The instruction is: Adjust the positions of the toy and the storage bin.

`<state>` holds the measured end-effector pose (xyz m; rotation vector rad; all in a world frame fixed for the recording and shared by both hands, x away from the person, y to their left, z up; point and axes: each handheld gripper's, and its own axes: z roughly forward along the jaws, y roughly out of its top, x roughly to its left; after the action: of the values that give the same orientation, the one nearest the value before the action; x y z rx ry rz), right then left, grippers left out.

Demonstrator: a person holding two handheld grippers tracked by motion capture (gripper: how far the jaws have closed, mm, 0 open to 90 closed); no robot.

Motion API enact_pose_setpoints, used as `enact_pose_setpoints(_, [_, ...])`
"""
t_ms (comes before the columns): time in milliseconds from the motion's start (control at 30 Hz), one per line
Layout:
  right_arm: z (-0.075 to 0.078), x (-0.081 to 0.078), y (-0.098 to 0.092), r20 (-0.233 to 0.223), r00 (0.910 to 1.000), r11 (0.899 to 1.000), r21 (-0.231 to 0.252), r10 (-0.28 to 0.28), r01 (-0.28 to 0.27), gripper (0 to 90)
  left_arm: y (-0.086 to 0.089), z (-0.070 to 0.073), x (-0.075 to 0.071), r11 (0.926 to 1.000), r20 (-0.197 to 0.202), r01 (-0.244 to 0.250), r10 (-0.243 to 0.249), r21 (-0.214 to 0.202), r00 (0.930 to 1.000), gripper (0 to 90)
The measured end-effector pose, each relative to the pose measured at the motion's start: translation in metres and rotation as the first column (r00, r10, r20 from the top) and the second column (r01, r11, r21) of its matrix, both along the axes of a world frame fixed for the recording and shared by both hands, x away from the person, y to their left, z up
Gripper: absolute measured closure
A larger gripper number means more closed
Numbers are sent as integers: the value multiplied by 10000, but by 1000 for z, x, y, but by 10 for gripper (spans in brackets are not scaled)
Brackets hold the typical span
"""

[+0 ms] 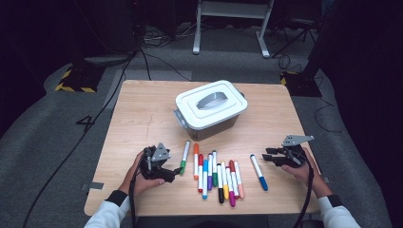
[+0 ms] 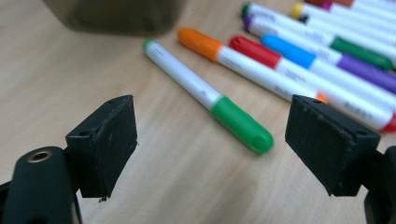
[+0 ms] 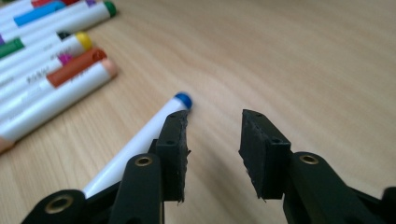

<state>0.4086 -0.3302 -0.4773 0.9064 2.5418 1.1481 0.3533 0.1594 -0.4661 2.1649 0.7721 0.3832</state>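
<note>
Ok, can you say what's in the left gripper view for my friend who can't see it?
Two black jaws of the left gripper stand open above a wooden table, with nothing between them. Just beyond lies a white marker with a green cap, and to its right a row of markers capped orange, red, blue, purple and green.

Left gripper (image 2: 211, 140) wide open, right gripper (image 3: 212, 154) narrower, empty

Lidded box (image 1: 211, 110): white lid with grey handle, dark translucent body, on the wooden desk (image 1: 138, 123). Marker row (image 1: 218, 176): mixed cap colours, side by side, nearer the desk's front edge than the box. Metal frame legs (image 1: 232, 26): on the grey floor behind the box.
</note>
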Motion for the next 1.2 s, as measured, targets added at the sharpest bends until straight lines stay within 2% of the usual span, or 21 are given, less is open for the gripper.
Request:
enact_pose_setpoints(133, [-13, -12, 0, -245, 9993, 9990, -360, 268, -276, 558, 5, 17, 8, 9983, 295, -362, 375, -457, 9989, 170])
enact_pose_setpoints(200, [-16, -16, 1, -282, 9989, 9985, -376, 375, -386, 543, 8, 35, 15, 9954, 662, -424, 482, -864, 9966, 170])
enact_pose_setpoints(233, [-16, -16, 1, -282, 9989, 9985, -376, 375, -386, 543, 8, 35, 15, 9954, 662, -424, 482, -864, 9966, 170])
enact_pose_setpoints(267, [-16, -19, 3, -277, 9988, 9986, -307, 416, -424, 539, 7, 49, 20, 9920, 903, -455, 564, -1178, 9943, 170])
enact_pose_setpoints(300, [-16, -19, 3, -277, 9988, 9986, -307, 416, -424, 539, 7, 49, 20, 9920, 903, -455, 564, -1178, 9943, 170])
enact_pose_setpoints(333, [-16, -22, 5, -237, 9986, 9983, -323, 472, -480, 538, 5, 55, 24, 9915, 1033, -440, 568, -1226, 9930, 171])
enact_pose_setpoints(367, [-16, -23, 6, -232, 9984, 9980, -344, 515, -523, 535, 1, 69, 33, 9914, 1135, -378, 522, -1254, 9922, 170])
enact_pose_setpoints(467, [-16, -27, 10, -209, 9980, 9973, -412, 593, -601, 525, -6, 82, 45, 9911, 1307, -426, 592, -1265, 9897, 171])
enact_pose_setpoints(500, [-16, -29, 13, -211, 9977, 9968, -451, 646, -655, 506, -15, 94, 60, 9920, 1273, -292, 450, -1230, 9908, 173])
enact_pose_setpoints(533, [-16, -31, 14, -234, 9975, 9966, -472, 666, -677, 497, -20, 99, 67, 9929, 1321, -282, 435, -1153, 9903, 170])
enact_pose_setpoints(567, [-16, -31, 14, -234, 9975, 9966, -472, 666, -677, 497, -20, 99, 67, 9929, 1321, -282, 435, -1153, 9903, 173])
enact_pose_setpoints(633, [-16, -34, 17, -264, 9969, 9961, -467, 739, -751, 481, -32, 107, 82, 9954, 1408, -302, 428, -905, 9891, 176])
enact_pose_setpoints(667, [-15, -37, 21, -283, 9957, 9946, -518, 883, -897, 467, -43, 113, 95, 9967, 1503, -308, 418, -747, 9878, 174])
enact_pose_setpoints(700, [-15, -37, 21, -283, 9957, 9946, -518, 883, -897, 467, -43, 113, 95, 9967, 1503, -308, 418, -747, 9878, 177])
enact_pose_setpoints(833, [-16, -41, 32, -295, 9927, 9915, -537, 1173, -1188, 426, -67, 121, 123, 9987, 1399, -186, 250, -467, 9898, 180])
enact_pose_setpoints(967, [-15, -43, 39, -262, 9907, 9887, -653, 1334, -1349, 411, -80, 121, 134, 9998, 1327, -57, 84, -204, 9911, 180])
enact_pose_setpoints(1033, [-16, -43, 42, -187, 9890, 9866, -697, 1464, -1474, 411, -91, 122, 145, 9999, 1323, 3, -19, 119, 9912, 187])
enact_pose_setpoints(1100, [-16, -43, 42, -194, 9891, 9871, -626, 1462, -1472, 411, -95, 121, 149, 9999, 1284, 4, -22, 144, 9917, 193])
enact_pose_setpoints(1167, [-16, -43, 42, -202, 9890, 9873, -593, 1468, -1477, 411, -100, 118, 156, 9997, 1072, 68, -91, 214, 9942, 222])
enact_pose_setpoints(1200, [-17, -42, 42, -198, 9892, 9875, -584, 1453, -1462, 411, -106, 115, 163, 9988, 929, 205, -245, 435, 9954, 252])
